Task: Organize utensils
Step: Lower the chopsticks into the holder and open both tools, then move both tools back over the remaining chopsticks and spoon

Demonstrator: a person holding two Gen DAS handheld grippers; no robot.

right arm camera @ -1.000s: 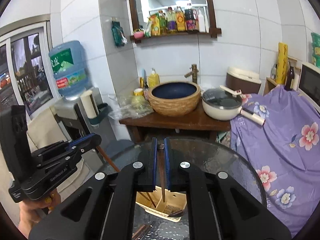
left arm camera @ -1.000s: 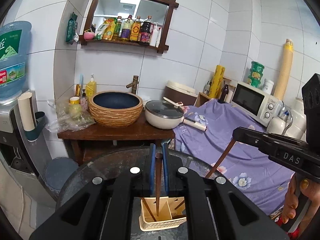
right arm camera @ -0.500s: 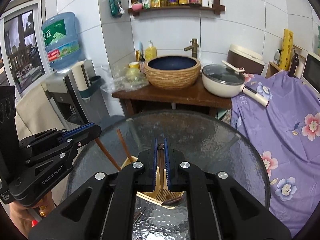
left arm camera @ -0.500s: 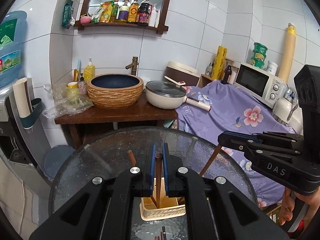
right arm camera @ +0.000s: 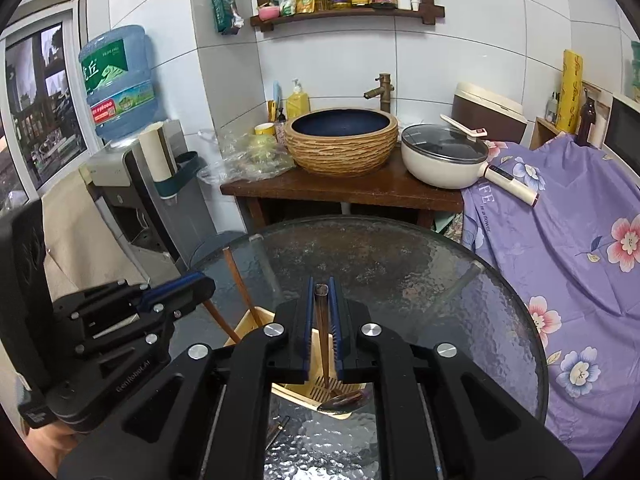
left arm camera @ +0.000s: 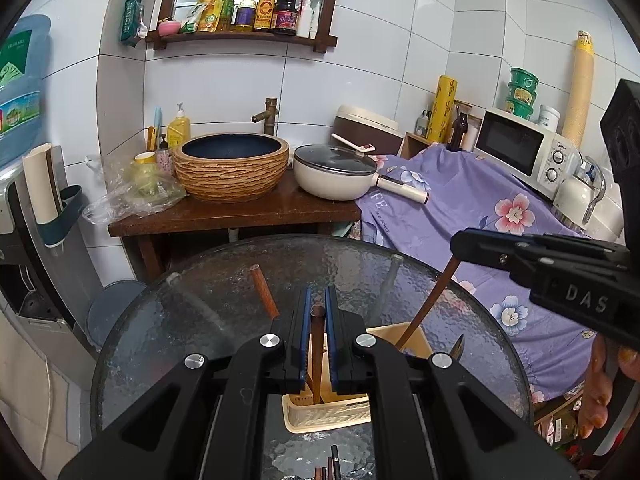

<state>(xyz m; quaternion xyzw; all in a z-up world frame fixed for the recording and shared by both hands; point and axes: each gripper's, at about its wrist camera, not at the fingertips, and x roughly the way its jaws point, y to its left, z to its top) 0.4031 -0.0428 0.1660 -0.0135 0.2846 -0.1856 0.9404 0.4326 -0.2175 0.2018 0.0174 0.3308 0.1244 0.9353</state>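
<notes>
Chopsticks, one per gripper: left gripper [left arm camera: 316, 310] fingers clamp a chopstick [left arm camera: 317, 354]; right gripper [right arm camera: 322, 292] fingers, opening, flank another chopstick [right arm camera: 322, 336], both over the basket [left arm camera: 326, 416] on the desk [left arm camera: 200, 320].

Cream utensil basket [left arm camera: 320, 416] on round glass table [left arm camera: 192, 320]

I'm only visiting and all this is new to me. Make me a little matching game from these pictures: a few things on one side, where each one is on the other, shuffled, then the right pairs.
Things:
1. cream pan
2. cream basket
3. microwave
4. sauce bottles

Places:
A. on the round glass table
B. on the wall shelf
C. on the wooden stand, beside the woven basin
D. at the right, behind the purple flowered cloth

Pairs: 1-C, 2-A, 3-D, 4-B
</notes>
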